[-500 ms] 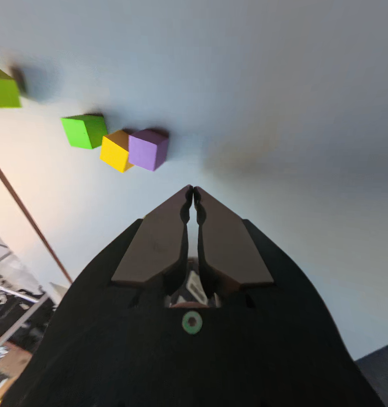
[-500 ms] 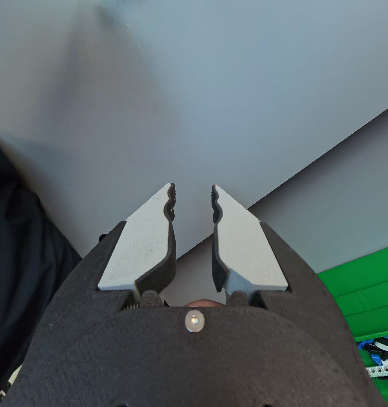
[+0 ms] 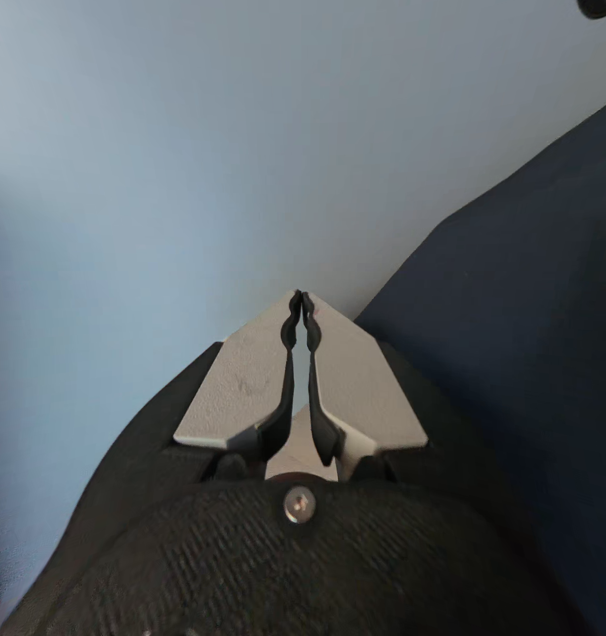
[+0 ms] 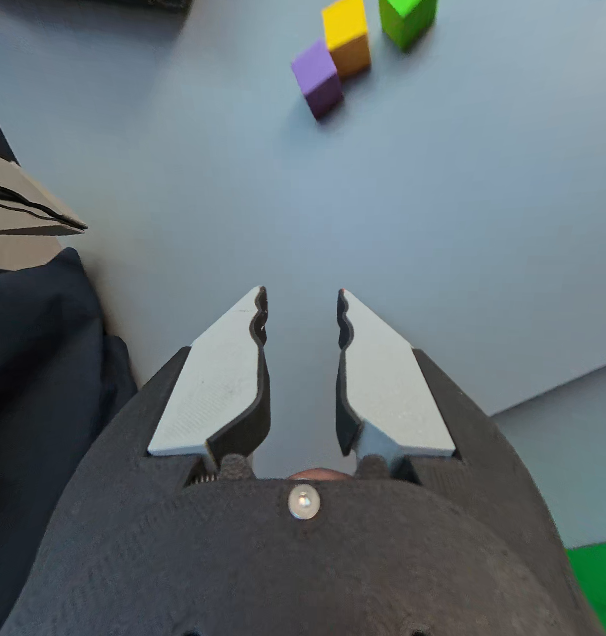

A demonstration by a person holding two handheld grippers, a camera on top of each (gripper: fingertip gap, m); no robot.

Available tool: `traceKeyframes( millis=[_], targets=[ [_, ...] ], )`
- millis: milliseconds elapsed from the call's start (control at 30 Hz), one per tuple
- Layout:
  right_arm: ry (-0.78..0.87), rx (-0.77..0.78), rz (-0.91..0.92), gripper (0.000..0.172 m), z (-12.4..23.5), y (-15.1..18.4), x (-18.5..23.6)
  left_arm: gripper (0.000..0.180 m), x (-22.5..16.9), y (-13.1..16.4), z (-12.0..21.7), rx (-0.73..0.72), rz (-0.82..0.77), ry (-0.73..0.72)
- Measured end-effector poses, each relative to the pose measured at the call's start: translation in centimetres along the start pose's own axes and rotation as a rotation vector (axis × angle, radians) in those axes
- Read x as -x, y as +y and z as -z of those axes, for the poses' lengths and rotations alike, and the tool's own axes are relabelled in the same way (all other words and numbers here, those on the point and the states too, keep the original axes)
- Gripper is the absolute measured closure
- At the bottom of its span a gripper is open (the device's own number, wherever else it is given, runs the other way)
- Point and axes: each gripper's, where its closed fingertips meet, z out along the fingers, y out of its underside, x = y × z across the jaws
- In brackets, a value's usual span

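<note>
Right gripper [image 4: 303,290] gapes empty over the table [image 4: 432,241], purple cube [image 4: 317,77] well ahead touching yellow cube [image 4: 346,34]; left gripper [image 3: 301,295] pinched closed on nothing; advice: approach purple's free sides.

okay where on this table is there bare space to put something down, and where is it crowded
The widest bare stretch of the grey table lies between the open right gripper and the purple cube. It is crowded at the far edge: the purple cube touches the yellow cube, and the green cube stands just apart from them.
</note>
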Motion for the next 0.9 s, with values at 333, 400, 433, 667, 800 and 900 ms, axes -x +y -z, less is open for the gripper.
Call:
traceKeyframes(
  millis=[333,400,433,667,800,900],
  targets=[
    [-0.128,-0.016,0.161,0.15,-3.0,-2.5,13.8,0.18,-0.7,1.4,2.8,-0.112,-0.001,0.018],
    [-0.129,-0.013,0.16,0.172,-3.4,-1.9,15.7,0.18,-1.2,1.6,3.7,-0.154,-0.009,0.032],
    [-0.134,-0.014,0.149,0.172,-3.6,-1.7,16.6,0.18,-1.5,1.8,4.2,-0.172,-0.018,0.037],
    [-0.127,0.024,0.077,0.172,-4.8,-0.6,22.3,0.18,-3.1,5.1,8.3,-0.275,-0.169,0.014],
    [-0.041,0.088,0.133,0.172,-6.0,0.1,24.6,0.18,-3.3,6.2,9.5,-0.347,-0.208,0.002],
    [-0.001,0.082,0.155,0.172,-6.1,-0.6,26.1,0.18,-3.7,6.7,9.8,-0.383,-0.202,0.025]
  ],
)
